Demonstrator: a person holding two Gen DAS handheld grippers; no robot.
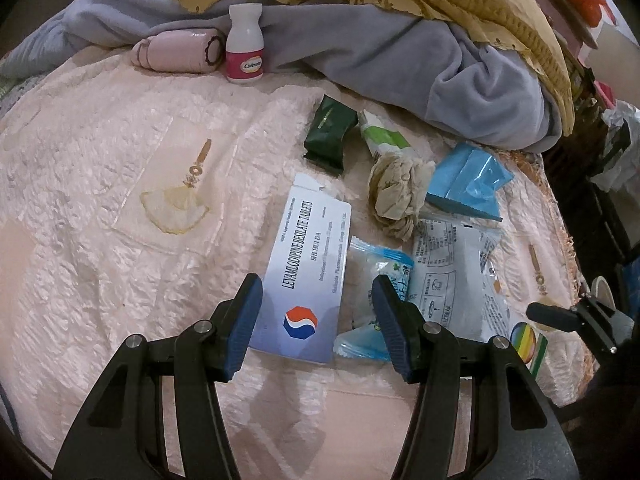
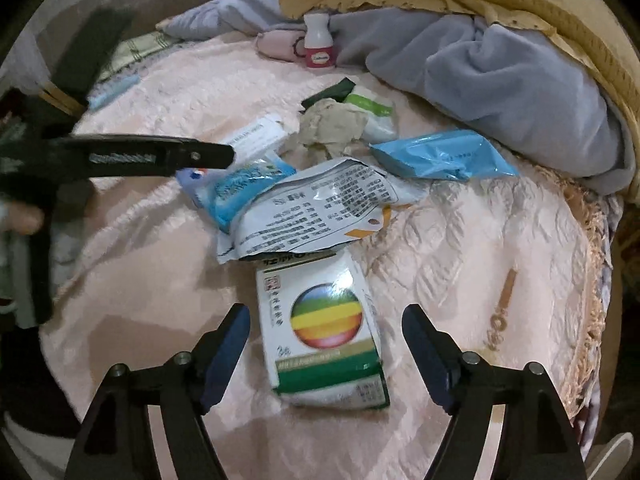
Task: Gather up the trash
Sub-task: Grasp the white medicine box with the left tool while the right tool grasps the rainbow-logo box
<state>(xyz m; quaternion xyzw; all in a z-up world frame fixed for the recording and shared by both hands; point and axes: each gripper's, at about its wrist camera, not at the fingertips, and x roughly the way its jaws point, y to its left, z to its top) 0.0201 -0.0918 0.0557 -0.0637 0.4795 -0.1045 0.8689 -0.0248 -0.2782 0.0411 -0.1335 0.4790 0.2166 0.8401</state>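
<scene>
Our left tool (image 1: 316,320) sits open over the white tablet box (image 1: 306,276), pads either side of it and not pressing. Our right tool (image 2: 324,354) is open too, hanging over the crumpled box with the rainbow ball (image 2: 324,316), pads clear of it. Both boxes lie on the pink bedspread (image 1: 120,208). Past them we've got more trash: a printed foil bag (image 2: 316,208), a crumpled tissue (image 1: 396,196), a blue packet (image 2: 440,156) and a dark green wrapper (image 1: 329,134). A white pill bottle (image 1: 245,44) stands at the back, by the grey blanket (image 1: 460,76).
</scene>
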